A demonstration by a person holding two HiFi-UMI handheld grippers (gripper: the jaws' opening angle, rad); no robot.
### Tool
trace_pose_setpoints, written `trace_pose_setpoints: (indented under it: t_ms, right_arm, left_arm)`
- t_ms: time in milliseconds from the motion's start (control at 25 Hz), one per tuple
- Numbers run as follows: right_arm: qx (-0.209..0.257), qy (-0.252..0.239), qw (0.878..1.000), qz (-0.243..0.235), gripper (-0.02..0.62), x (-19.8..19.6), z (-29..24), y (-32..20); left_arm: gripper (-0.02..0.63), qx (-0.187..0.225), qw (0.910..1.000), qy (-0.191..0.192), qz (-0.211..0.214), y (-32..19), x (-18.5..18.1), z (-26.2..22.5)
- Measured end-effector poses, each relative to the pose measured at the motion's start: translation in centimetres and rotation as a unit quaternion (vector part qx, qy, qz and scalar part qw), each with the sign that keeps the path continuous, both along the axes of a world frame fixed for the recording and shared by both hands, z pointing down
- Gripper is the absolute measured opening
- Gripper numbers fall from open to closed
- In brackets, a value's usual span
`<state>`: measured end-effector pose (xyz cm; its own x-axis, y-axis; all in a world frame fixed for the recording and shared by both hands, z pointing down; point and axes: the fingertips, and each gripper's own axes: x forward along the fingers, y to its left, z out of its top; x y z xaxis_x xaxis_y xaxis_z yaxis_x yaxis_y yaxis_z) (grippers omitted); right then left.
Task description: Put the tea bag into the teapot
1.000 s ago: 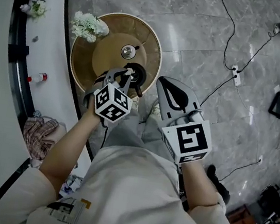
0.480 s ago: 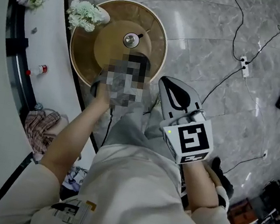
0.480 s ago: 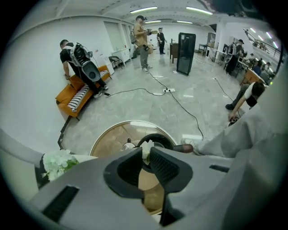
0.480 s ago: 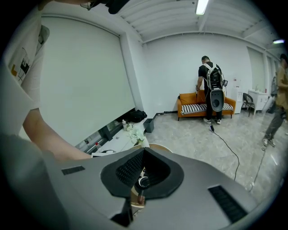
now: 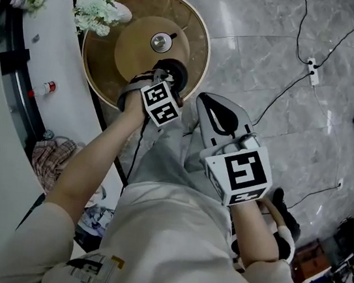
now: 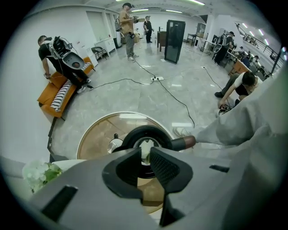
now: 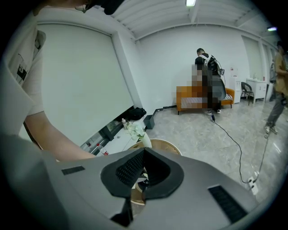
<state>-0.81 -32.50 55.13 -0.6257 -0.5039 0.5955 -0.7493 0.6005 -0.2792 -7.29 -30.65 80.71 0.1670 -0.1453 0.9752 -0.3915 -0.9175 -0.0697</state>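
Nearest the camera in the head view, the person's pale shirt [image 5: 167,248] is filling the lower part of the frame, with both bare forearms reaching up from it. The right gripper [image 5: 204,102] is hanging just right of centre, its marker cube [image 5: 241,171] facing the camera. In the right gripper view its jaws are meeting at the tips with nothing between them [image 7: 143,152].

Up and to the left, the left gripper [image 5: 162,79] is pointing steeply down. The left gripper view shows its jaws pinching a small pale tea bag [image 6: 145,152] at their tips. The tea bag is hanging directly over the open mouth of the black teapot [image 6: 146,131]; whether it is touching the rim I cannot tell. The teapot's brown handle [image 6: 182,143] is sticking out to the right in that view.

The teapot is sitting near the lower edge of the round wooden table [image 5: 110,61] in the upper left of the head view. Its lid [image 5: 160,41] is lying just beyond it, toward the table's middle. A bunch of white flowers [image 5: 96,13] is standing at the table's upper left edge.

Beyond, the grey marble floor [image 5: 257,44] is stretching out, with a black cable [image 5: 282,97] running to a white power strip [image 5: 313,71] at the upper right. Farthest off in the left gripper view, an orange sofa [image 6: 60,92] is standing at the left and several people are standing about the room.
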Motion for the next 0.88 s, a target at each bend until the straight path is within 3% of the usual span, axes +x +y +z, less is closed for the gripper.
trace_pose_setpoints:
  t_ms: [200, 880]
  right_arm:
    - [-0.009, 0.008, 1.000, 0.009, 0.006, 1.0, 0.9, 0.2]
    - [-0.012, 0.021, 1.000, 0.020, 0.006, 2.1, 1.7, 1.3]
  left_arm:
    - [0.068, -0.046, 0.9987, -0.022, -0.005, 0.8, 0.2, 2.0]
    - [0.130, -0.037, 0.9982, -0.015, -0.044, 0.5, -0.5, 1.7]
